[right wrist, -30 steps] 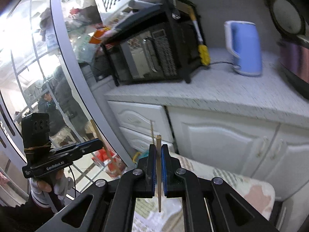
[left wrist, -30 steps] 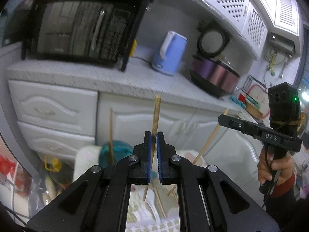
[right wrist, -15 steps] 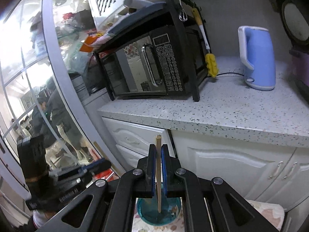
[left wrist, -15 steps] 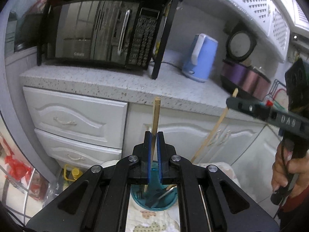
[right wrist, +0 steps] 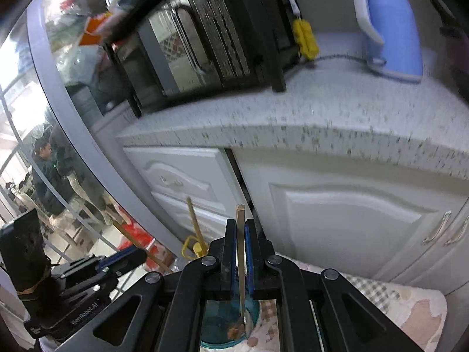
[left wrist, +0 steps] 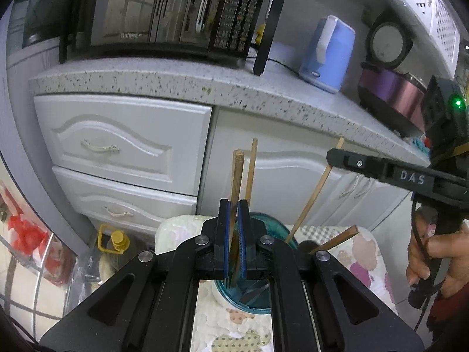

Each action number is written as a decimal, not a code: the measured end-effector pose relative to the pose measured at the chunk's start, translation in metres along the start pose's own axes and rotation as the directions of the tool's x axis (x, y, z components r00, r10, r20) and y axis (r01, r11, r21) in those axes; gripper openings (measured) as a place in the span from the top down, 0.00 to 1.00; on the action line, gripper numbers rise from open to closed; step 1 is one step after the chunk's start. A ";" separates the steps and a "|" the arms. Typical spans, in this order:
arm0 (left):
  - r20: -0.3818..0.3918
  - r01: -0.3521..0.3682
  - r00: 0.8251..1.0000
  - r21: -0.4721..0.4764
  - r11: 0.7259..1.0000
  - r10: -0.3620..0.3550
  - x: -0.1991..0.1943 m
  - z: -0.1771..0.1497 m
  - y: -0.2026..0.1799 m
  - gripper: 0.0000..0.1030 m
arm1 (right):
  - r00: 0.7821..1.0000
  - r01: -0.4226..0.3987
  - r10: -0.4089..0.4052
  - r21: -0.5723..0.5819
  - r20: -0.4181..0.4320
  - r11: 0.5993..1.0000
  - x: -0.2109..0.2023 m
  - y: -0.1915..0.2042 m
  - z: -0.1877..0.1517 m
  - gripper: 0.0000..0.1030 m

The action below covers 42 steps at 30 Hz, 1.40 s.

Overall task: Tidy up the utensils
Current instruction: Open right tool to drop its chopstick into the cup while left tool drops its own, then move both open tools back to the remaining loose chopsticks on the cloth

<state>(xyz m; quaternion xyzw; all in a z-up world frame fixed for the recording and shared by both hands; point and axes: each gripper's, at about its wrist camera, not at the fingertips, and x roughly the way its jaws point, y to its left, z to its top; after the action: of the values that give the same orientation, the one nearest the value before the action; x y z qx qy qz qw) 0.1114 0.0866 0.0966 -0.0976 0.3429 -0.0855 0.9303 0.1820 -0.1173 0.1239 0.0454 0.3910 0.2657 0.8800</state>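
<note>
Both jaws are clenched, each on one chopstick. Left gripper (left wrist: 233,234) pinches its chopstick (left wrist: 236,176) upright, lower end inside the teal cup (left wrist: 258,302). Right gripper (right wrist: 240,252) holds the other chopstick (right wrist: 241,234), tip down in the same cup. Another stick (left wrist: 251,167) stands in the cup. Cup sits on a patterned cloth (left wrist: 366,252). Behind: white cabinets (left wrist: 123,143), speckled counter (left wrist: 176,79), microwave (left wrist: 164,8), blue kettle (left wrist: 328,52).

Place: you're in a home kitchen.
Appliances: microwave (left wrist: 164,8), blue electric kettle (left wrist: 328,52), purple rice cooker (left wrist: 390,91).
Fittings: speckled stone table (left wrist: 176,83) over white cabinet drawers (left wrist: 117,143).
</note>
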 end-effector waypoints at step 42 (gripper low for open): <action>-0.058 0.015 0.998 -0.033 0.999 -0.017 -0.033 -0.058 -0.038 0.43 | 0.998 0.044 -0.041 0.062 -0.048 0.997 -0.062 -0.013 -0.073 0.53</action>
<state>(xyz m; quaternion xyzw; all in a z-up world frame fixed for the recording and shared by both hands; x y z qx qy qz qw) 0.0452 0.0506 0.0827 -0.1129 0.3704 -0.0900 0.9176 0.1019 -0.1691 0.1109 0.0583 0.4205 0.2354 0.8743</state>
